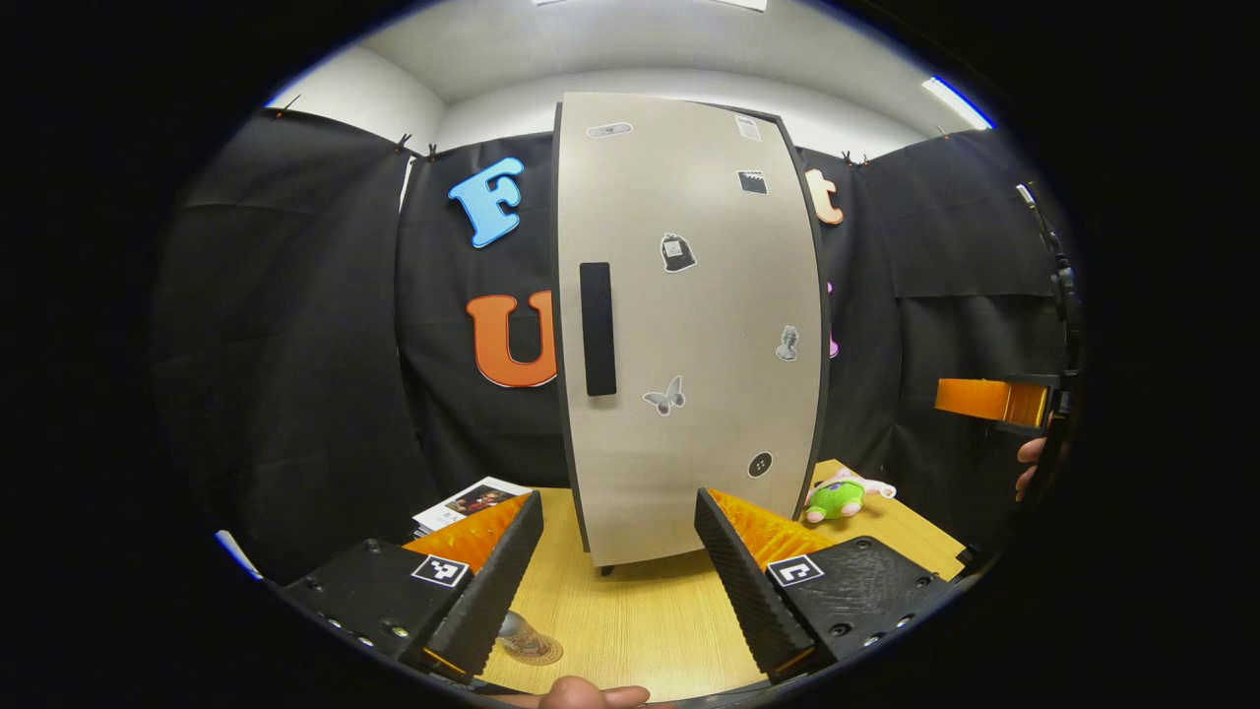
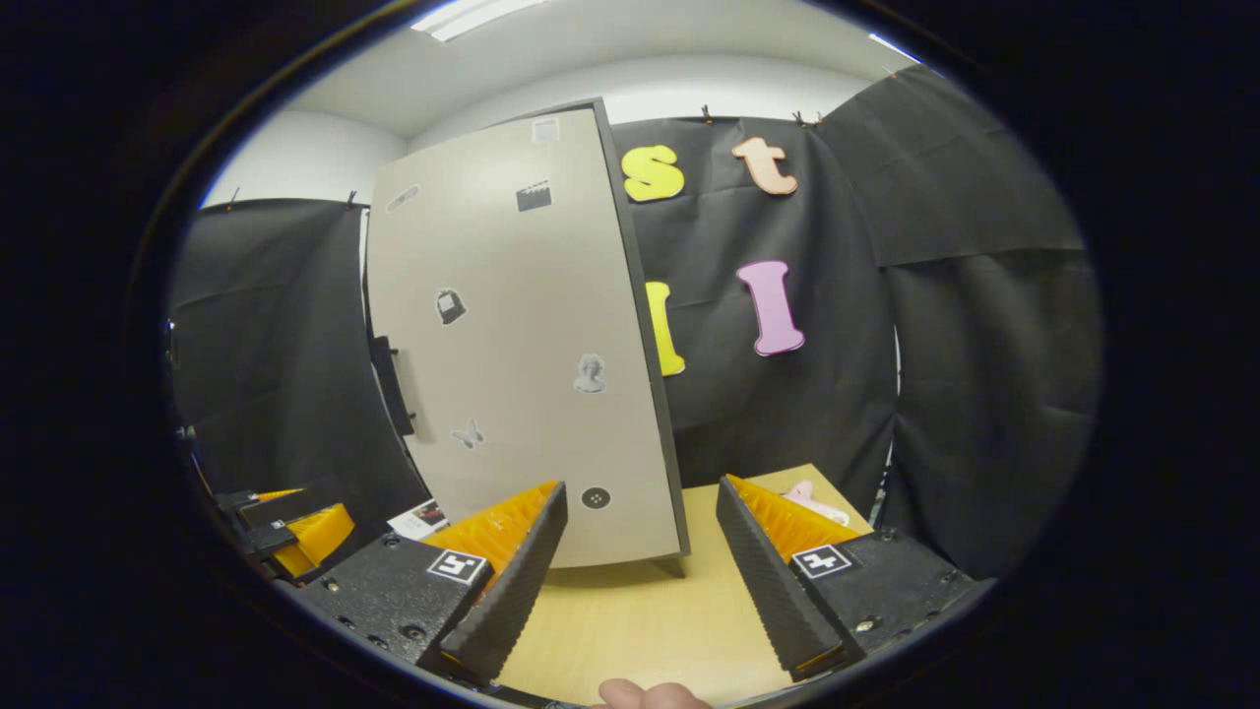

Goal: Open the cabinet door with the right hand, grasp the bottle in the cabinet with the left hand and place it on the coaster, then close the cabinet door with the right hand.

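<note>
Tools open (door stickers unreadable).

Black drapes — wooden table

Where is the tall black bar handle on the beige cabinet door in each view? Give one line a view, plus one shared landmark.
Left gripper view: the black bar handle stands upright near the left edge of the beige cabinet door, at mid-height.
Right gripper view: the handle shows edge-on, at the door's left edge.
Shared landmark: the butterfly sticker, low on the door.
</note>
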`<state>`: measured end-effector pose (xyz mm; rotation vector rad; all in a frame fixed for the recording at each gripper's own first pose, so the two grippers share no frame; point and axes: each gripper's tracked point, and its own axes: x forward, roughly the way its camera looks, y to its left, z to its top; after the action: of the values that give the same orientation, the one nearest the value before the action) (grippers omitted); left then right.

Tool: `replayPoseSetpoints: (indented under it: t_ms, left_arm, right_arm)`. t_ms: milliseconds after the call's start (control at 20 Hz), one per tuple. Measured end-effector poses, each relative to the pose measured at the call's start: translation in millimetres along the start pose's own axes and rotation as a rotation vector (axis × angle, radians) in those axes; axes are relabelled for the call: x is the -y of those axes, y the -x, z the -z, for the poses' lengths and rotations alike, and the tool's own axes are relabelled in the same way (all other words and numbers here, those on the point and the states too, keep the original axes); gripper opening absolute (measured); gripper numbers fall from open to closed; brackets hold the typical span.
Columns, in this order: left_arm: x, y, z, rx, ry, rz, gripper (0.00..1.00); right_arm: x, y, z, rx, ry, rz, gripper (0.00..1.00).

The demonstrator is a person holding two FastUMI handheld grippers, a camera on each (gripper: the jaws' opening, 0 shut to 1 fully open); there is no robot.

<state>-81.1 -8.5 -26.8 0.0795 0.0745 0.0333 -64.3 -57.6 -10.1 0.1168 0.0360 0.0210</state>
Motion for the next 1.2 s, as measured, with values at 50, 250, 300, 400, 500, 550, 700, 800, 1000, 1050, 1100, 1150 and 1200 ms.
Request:
replayPoseSetpoints:
  t_ms: [50,250,300,400,500,550,700,800,1000,1050,1100,1150,1200]
  left_arm:
    - [0.2,-0.3,-0.3,0.001,0.000,0.000,0.94]
    - [-1.5,-0.4,1.0,0.000,0.002,-0.005,0.94]
    - [-1.3,-0.5,0.9,-0.002,0.002,-0.005,0.94]
    - [-1.5,-0.1,0.9,-0.002,0.000,-0.009,0.94]
    - [-2.2,-1.7,1.7,-0.003,0.000,-0.010,0.94]
    - [-2.0,-2.0,1.7,-0.004,0.000,-0.011,0.94]
    - [-1.8,-3.2,0.8,-0.004,-0.001,-0.016,0.94]
    - [-1.9,-3.7,0.5,-0.005,-0.001,-0.016,0.94]
    - [-0.8,-5.5,0.3,-0.008,-0.003,-0.016,0.94]
    - [-0.6,-5.9,0.3,-0.008,-0.003,-0.016,0.94]
    - [0.3,-6.4,-0.2,-0.008,-0.003,-0.015,0.94]
    - [0.4,-6.6,-1.0,-0.007,-0.003,-0.014,0.94]
    - [0.5,-7.1,-1.1,-0.008,-0.004,-0.014,0.94]
  right_arm:
    - [0.0,-0.4,-0.8,0.000,0.000,0.001,0.98]
    - [-0.6,-2.3,-1.4,0.000,0.000,-0.001,0.98]
    - [-0.4,-2.3,-1.2,-0.001,0.000,-0.001,0.98]
    - [-1.2,-3.3,-1.8,-0.001,-0.002,-0.004,0.98]
    - [-1.8,-4.7,-0.4,-0.004,0.000,-0.006,0.98]
    - [-1.3,-5.8,-0.9,-0.005,0.000,-0.006,0.98]
    - [-1.2,-8.1,-0.7,-0.007,-0.002,-0.007,0.98]
    - [-0.3,-9.0,-2.2,-0.005,-0.001,-0.007,0.98]
    - [0.3,-10.9,-3.9,-0.002,0.003,-0.006,0.98]
    - [0.8,-11.3,-4.4,-0.004,0.003,-0.005,0.98]
    - [1.2,-11.5,-4.0,-0.003,0.002,-0.005,0.98]
    - [1.1,-11.7,-4.2,-0.003,0.001,-0.006,0.98]
    - [2.1,-11.6,-3.8,-0.004,0.002,-0.004,0.98]
